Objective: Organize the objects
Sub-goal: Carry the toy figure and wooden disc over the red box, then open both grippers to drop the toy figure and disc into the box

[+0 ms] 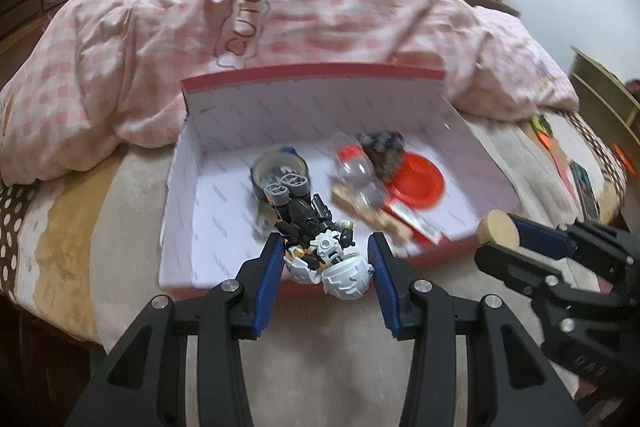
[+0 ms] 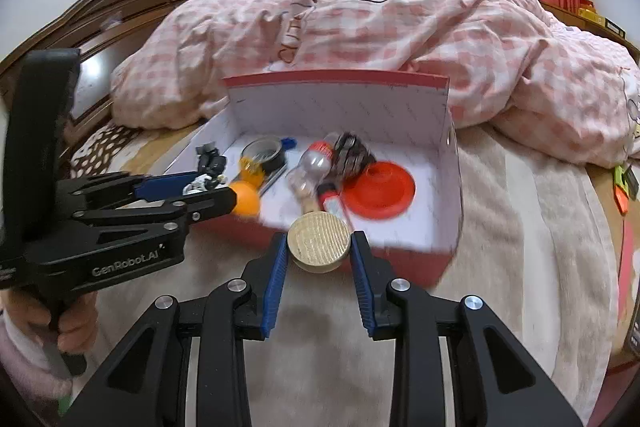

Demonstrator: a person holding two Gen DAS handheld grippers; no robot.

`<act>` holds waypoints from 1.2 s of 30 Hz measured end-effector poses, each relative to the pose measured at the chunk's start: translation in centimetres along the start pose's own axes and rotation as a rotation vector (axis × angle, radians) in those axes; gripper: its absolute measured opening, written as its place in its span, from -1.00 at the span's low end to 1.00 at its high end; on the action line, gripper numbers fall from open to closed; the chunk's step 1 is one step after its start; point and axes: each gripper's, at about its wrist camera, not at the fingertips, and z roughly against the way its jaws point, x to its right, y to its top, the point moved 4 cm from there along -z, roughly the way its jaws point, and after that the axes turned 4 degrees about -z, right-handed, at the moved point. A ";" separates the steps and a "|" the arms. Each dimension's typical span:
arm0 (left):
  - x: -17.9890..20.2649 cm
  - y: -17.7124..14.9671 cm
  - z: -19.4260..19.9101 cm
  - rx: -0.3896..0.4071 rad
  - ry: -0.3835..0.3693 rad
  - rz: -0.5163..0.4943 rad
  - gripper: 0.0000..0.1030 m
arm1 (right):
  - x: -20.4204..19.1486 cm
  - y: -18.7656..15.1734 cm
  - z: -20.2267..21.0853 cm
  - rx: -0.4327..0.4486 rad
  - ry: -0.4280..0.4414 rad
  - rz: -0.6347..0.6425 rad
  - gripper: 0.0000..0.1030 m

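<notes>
A red box (image 1: 304, 71) with a white inside stands open on the bed. My left gripper (image 1: 328, 255) is shut on a black, white and grey toy robot (image 1: 316, 227) over the box's near edge. From the right wrist view the left gripper (image 2: 212, 187) comes in from the left with the toy robot (image 2: 206, 163) sticking up. My right gripper (image 2: 319, 247) is shut on a round wooden piece (image 2: 319, 241) just before the box's (image 2: 336, 77) near wall. The left wrist view has the right gripper (image 1: 498, 241) and its wooden piece (image 1: 498, 229) at the right.
Inside the box lie a tape roll (image 1: 280, 167), a clear bottle with a red cap (image 1: 358, 173), a red dish (image 1: 420, 181), a dark lump (image 1: 382, 149) and an orange ball (image 2: 246, 201). A pink checked quilt (image 1: 280, 23) is heaped behind. A hand (image 2: 76, 323) grips the left handle.
</notes>
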 end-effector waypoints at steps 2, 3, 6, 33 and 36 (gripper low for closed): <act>-0.4 1.1 -0.7 0.000 0.002 0.015 -0.17 | 0.0 0.9 -1.2 -0.006 -0.007 -0.003 -0.37; -0.6 1.6 -1.0 0.000 0.014 0.023 -0.17 | 0.0 1.2 -1.6 -0.010 -0.012 -0.003 -0.37; -1.0 2.6 -1.9 0.001 0.046 0.040 -0.17 | 0.0 2.0 -3.0 -0.022 -0.028 -0.006 -0.37; -2.5 2.1 -1.9 -0.036 0.134 0.097 0.12 | -1.0 2.9 -3.8 -0.025 -0.104 0.007 0.16; -2.8 1.7 -1.2 -0.032 0.141 0.101 0.12 | -1.1 2.6 -3.2 -0.024 -0.106 0.005 0.16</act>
